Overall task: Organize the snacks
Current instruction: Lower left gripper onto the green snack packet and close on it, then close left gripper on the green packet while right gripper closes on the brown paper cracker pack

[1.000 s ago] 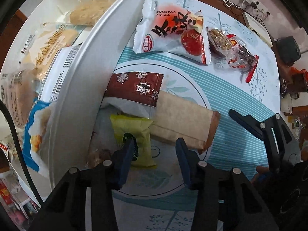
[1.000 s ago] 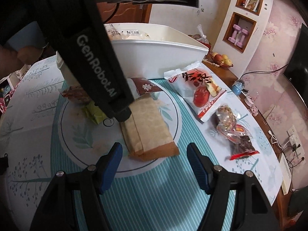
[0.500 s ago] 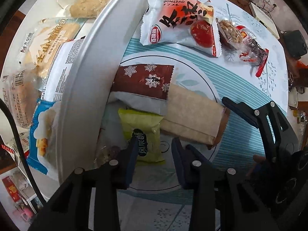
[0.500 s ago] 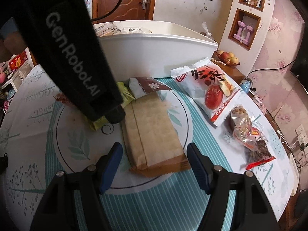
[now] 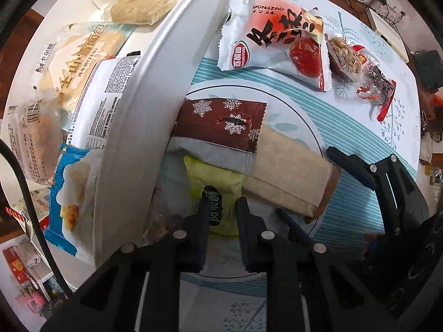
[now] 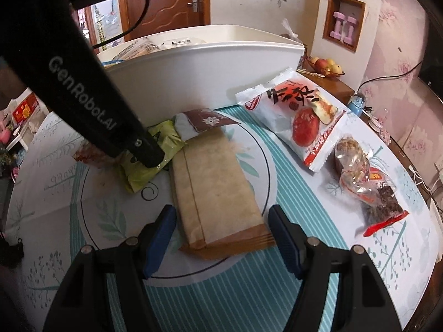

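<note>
My left gripper [image 5: 221,204] is closing on one green snack packet [image 5: 214,191] directly beneath it.
My right gripper [image 6: 221,229] is hanging wide open, empty, one tan packet [image 6: 213,191] lying between its fingers; one white bin [image 6: 199,74] is standing beyond.

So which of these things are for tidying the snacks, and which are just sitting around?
For the job:
- white bin
- green packet, with the left gripper closing its fingers around it
- tan packet
- brown snowflake packet
- red-and-white bag
- clear nut bag

Just lying about:
- fruit bowl
- pink dumbbells
- snow globe
</note>
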Demonstrator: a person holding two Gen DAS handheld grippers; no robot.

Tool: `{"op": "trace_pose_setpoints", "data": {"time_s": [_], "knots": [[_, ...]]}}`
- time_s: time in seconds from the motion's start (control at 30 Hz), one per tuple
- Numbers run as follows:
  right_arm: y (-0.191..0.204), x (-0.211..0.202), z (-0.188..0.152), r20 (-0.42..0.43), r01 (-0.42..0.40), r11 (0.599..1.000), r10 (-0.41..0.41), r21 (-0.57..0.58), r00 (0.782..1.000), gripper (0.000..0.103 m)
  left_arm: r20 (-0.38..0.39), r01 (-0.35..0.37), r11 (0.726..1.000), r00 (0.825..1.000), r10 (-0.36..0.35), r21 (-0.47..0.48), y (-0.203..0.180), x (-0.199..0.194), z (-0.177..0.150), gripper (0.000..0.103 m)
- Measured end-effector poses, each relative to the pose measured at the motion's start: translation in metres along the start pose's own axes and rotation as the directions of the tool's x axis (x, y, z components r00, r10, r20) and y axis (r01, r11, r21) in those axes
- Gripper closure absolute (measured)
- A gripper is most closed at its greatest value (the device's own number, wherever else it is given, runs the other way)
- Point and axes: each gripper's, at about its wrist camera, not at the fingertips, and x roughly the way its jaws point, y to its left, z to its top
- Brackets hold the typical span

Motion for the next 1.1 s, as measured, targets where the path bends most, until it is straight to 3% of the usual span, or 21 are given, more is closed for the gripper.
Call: {"op": "trace_pose_setpoints", "data": {"time_s": [0.37, 1.1], "knots": [[0.013, -0.007, -0.001, -0.069, 0.102, 0.988, -0.094, 0.119, 0.993, 0.043, 0.003, 0.035, 0.999, 0.999, -0.035, 0.000, 0.001, -0.004, -0.019, 0.096], [0.021, -0.069, -0.039, -0.054, 0.132, 0.913, -0.121, 0.385, 0.991, 0.047, 0.020, 0.098, 0.994, 0.995, -0.099, 0.044, -0.008, -0.034, -0.049, 0.099]]}}
